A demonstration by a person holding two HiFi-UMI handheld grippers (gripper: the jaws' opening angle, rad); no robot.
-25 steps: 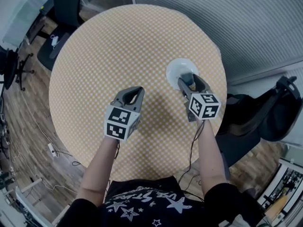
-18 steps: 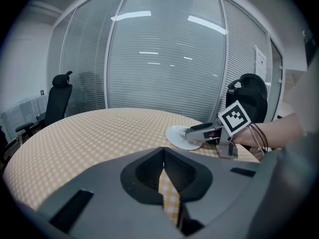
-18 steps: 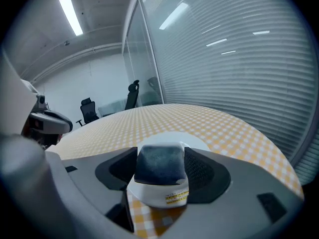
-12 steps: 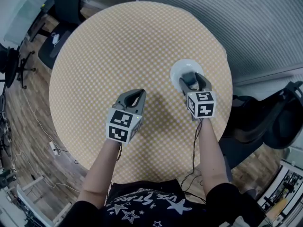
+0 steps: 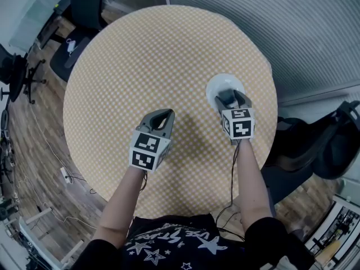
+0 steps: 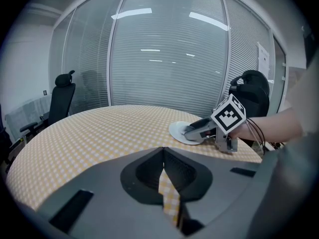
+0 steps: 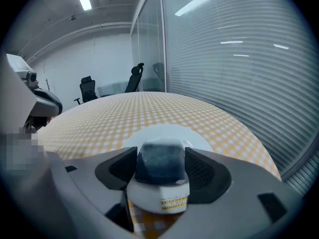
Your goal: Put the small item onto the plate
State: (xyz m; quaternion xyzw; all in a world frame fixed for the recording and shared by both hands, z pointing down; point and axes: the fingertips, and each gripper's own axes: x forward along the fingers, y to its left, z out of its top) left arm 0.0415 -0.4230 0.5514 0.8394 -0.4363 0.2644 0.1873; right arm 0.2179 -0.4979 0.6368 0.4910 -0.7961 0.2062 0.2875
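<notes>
right claw clamped on small item: dark top, white base, yellow label unreadable | at plate edge | left claw closed, empty, over checked tabletop

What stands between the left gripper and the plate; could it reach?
Probably yes: only bare table separates left gripper and plate, though the right gripper, holding the small item, covers its near side.

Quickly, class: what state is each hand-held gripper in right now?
Left hand-held gripper: shut, empty.
Right hand-held gripper: shut on the small white tub with a dark blue top.
</notes>
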